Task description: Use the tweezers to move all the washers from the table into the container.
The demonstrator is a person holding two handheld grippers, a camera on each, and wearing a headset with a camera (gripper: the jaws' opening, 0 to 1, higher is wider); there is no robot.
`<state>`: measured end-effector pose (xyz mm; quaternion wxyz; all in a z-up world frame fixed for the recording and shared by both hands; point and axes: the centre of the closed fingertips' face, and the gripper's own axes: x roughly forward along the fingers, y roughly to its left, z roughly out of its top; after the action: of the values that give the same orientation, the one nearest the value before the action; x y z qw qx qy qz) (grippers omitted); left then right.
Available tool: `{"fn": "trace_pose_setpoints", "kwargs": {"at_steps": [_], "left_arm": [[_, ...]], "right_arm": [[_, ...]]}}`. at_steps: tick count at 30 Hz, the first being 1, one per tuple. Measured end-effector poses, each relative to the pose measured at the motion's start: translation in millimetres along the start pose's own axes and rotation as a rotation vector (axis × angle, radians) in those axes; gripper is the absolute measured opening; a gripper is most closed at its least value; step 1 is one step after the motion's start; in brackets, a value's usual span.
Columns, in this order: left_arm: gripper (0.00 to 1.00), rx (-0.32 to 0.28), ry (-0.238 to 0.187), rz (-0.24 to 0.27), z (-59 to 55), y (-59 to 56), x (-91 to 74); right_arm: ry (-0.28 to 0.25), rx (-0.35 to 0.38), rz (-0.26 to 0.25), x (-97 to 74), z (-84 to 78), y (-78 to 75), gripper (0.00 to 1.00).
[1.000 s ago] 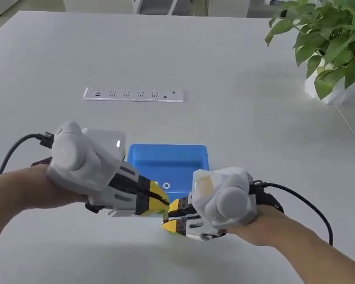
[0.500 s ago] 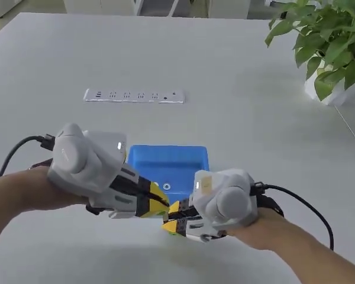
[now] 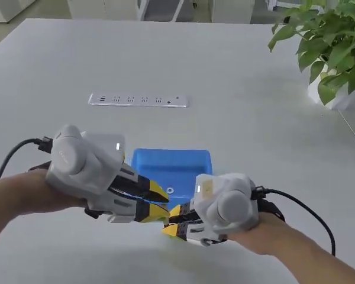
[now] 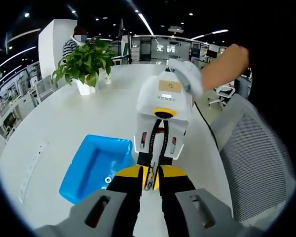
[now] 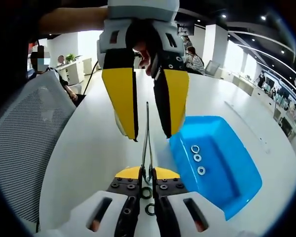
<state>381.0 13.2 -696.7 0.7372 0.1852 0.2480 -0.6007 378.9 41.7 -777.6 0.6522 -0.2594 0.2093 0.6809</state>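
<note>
Moving washers: three in, at least two to go

Judging by the right gripper view, the job is partly done. Three washers (image 5: 197,158) lie on the floor of the blue container (image 5: 237,187), which sits at 2 o'clock from the right gripper (image 5: 148,172). Two dark rings (image 5: 146,193), washers by the look of them, lie on the table (image 5: 84,148) at 6 o'clock from that gripper's tips, between its jaws. As far as I can tell, these are what is left.

The right gripper is closed on the tweezers (image 5: 147,123). Their thin blades run toward 12 o'clock and pass between the jaws of the left gripper (image 5: 149,137). Those jaws stand apart, with a gap on either side, and are not pinching.

The head view gives one washer in the container, where the right gripper view gives three. The head view adds the wider layout: a power strip (image 3: 139,100) at 12 o'clock beyond the container and a plant (image 3: 331,47) at 2 o'clock.
</note>
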Motion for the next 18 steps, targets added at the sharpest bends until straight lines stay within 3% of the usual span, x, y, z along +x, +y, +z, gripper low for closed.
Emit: {"fn": "trace_pose_setpoints", "kwargs": {"at_steps": [3, 9, 18], "left_arm": [[0.25, -0.048, -0.027, 0.017, 4.5, 2.0, -5.6], [0.35, -0.077, -0.073, 0.049, 11.4, 5.0, -17.7], [0.54, -0.109, -0.096, 0.12, 11.6, 3.1, -34.1]], "right_arm": [[0.001, -0.005, 0.008, -0.9, 2.2, 1.7, 0.09], [0.0, -0.016, 0.009, -6.6, 10.4, 1.4, 0.09], [-0.014, -0.021, -0.004, -19.1, 27.5, -2.2, 0.09]]}}
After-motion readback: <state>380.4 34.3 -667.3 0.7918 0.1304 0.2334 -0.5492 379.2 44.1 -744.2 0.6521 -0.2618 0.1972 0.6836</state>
